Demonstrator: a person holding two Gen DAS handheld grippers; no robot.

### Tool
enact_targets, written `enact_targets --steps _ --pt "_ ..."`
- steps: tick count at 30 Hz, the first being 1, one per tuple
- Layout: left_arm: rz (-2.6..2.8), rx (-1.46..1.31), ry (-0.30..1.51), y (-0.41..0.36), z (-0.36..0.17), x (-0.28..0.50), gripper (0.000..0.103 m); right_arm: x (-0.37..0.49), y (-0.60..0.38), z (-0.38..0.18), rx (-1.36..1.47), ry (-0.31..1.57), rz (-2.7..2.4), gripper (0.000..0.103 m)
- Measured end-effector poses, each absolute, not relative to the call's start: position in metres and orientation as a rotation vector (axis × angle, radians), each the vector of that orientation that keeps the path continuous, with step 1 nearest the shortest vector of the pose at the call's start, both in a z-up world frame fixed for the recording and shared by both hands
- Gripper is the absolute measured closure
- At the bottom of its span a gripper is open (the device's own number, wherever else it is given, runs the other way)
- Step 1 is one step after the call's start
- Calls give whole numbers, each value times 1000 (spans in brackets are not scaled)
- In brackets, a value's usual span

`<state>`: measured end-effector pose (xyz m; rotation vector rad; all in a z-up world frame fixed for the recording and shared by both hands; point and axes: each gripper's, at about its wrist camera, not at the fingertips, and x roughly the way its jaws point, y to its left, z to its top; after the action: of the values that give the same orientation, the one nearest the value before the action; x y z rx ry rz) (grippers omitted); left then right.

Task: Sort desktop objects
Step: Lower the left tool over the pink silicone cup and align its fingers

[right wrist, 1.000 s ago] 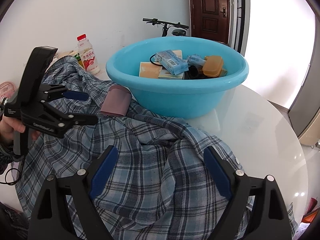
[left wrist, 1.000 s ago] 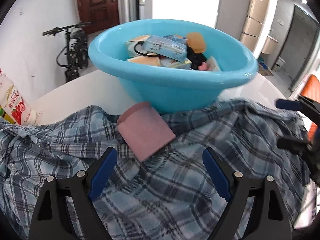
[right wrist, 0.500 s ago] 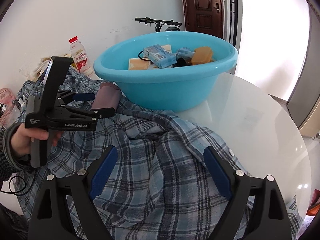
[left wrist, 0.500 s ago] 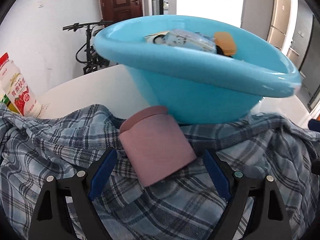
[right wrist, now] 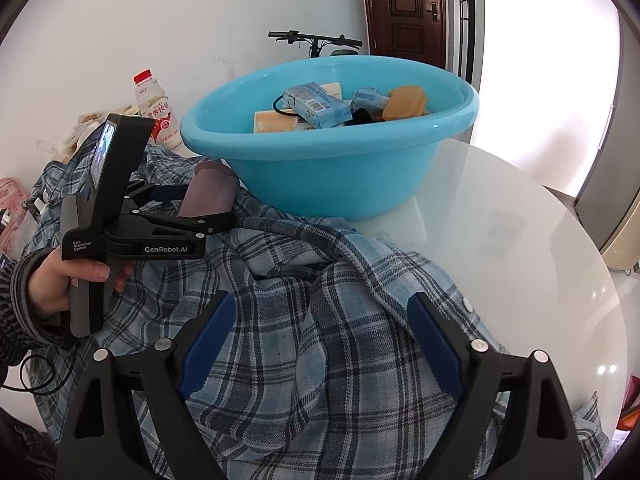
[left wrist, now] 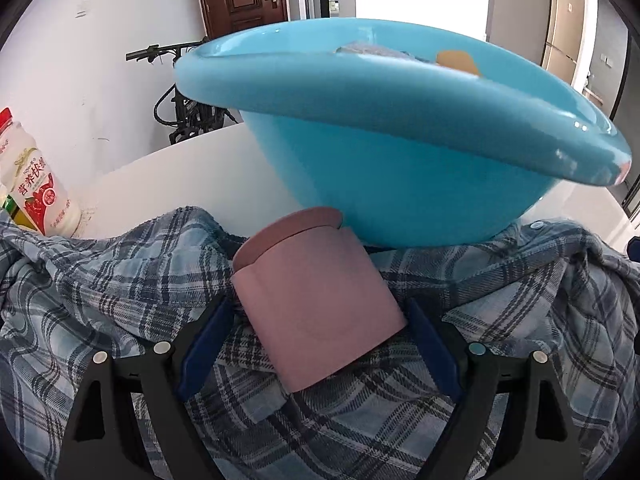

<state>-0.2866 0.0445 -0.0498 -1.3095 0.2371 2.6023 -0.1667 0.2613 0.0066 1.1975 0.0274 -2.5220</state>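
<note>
At about nine o'clock in my left wrist view a milk drink bottle stands upright on the white table, just past the edge of the plaid shirt that is spread loosely over the near half of the tabletop. I judge the shirt is only lying where it was dropped, and everything on it sits a little unevenly because of the folds.

At the centre is what I am after: a pink cylindrical container, lying on its side on the shirt, its far end touching or nearly touching the wall of the blue basin at twelve o'clock. My left gripper is spread wide, one finger on each flank of the container at roughly eight and four o'clock, with a little gap showing on both sides, so I read it as bracketing the container and not yet squeezing it. The right wrist view agrees: the container sits between the left gripper's fingers at ten o'clock.

The basin already holds packets and a small orange box, so I take it as the sorting bin, which would explain lining up here.

My right gripper hangs spread and empty over the shirt at six o'clock, well apart from the container.
</note>
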Motion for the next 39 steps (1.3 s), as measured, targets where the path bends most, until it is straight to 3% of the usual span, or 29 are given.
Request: enact_targets --steps 7,10,19,21,22,26,28,31,34,39 --pt "2557 -1340 168 35 -53 -292 14 -166 262 8 1202 30 -2529 16" --pt "2488 -1361 143 31 -50 -290 34 -165 263 10 1197 28 -2535 16" --pt "2381 -1339 241 20 -29 -263 42 -163 260 12 1187 21 -2532 16" --pt "2347 -1336 262 17 -25 -251 53 -162 258 12 1185 25 -2528 16" --pt "2331 -1344 273 19 -24 -244 67 -162 257 12 1184 27 -2526 16" --pt "2295 -1342 308 15 -20 -223 71 -160 254 12 1178 26 -2521 16" --pt "2319 -1320 315 12 -18 -216 65 -159 253 12 1177 23 -2518 16" --pt "2405 -1266 343 16 -9 -208 11 -159 250 11 1176 22 -2512 16" --pt "2454 -1208 279 11 0 -208 10 -158 247 12 1169 27 -2504 16" --pt "2476 -1201 350 18 0 -220 10 -155 249 12 1171 37 -2506 16"
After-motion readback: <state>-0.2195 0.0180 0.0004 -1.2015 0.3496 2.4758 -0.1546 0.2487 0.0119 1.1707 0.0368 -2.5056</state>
